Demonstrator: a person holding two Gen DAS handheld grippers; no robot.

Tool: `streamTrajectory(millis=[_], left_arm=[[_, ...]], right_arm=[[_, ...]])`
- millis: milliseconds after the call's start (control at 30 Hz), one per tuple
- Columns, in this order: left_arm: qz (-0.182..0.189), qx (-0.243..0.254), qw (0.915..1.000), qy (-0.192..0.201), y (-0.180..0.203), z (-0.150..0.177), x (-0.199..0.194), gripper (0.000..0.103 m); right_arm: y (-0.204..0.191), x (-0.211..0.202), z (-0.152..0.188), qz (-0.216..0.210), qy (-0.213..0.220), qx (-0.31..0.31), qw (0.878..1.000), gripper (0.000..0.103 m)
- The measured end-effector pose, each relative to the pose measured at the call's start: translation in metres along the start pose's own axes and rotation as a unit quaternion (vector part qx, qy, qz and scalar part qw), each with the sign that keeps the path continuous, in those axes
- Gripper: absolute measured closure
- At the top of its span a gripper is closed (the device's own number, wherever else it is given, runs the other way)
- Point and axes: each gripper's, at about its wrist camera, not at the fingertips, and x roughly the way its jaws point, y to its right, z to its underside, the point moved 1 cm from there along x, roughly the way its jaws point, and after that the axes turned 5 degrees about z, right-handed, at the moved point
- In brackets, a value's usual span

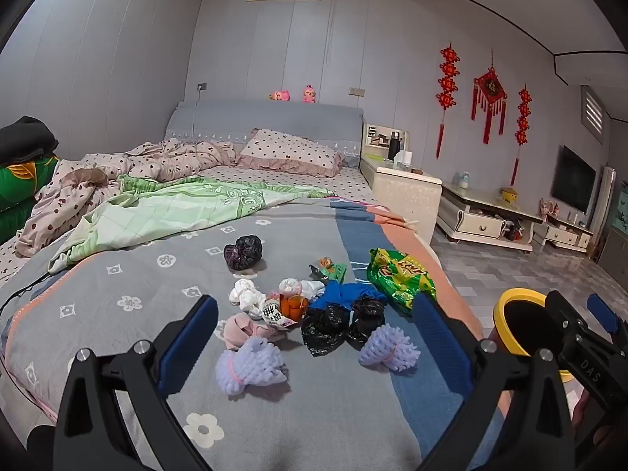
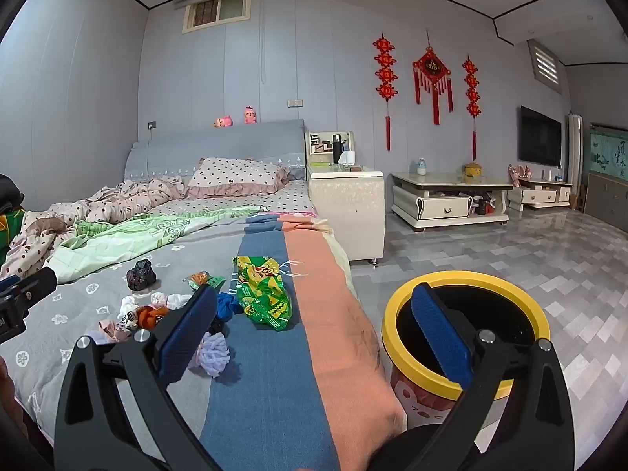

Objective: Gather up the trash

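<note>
Both grippers stood spread wide and empty above the bed (image 1: pixel 117 286). Only the left gripper (image 1: pixel 316 331) view showed the whole trash pile (image 1: pixel 314 310) between its fingers; the right gripper (image 2: pixel 314 331) view showed the whole yellow-rimmed bin (image 2: pixel 467 337) on open tiled floor, just beside the bed's edge. Near that edge, the green snack wrapper (image 2: pixel 265 292) lay flat, its long axis running toward the headboard.

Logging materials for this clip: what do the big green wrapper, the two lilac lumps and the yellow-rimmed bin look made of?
Green wrapper: glossy printed plastic film, creased with highlights. Lilac lumps: probably foam fruit netting, bumpy mesh texture. Bin: apparently rigid plastic, smooth matte yellow rim, dark interior.
</note>
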Motion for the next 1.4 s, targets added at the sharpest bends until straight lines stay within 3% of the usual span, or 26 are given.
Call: streamTrajectory(millis=[1400], left_arm=[[0.000, -0.002, 1.0000, -0.004, -0.0008, -0.0004, 0.0012, 0.007]], right_arm=[[0.0002, 0.0020, 0.0000, 0.000, -0.006, 0.002, 1.000, 0.008]])
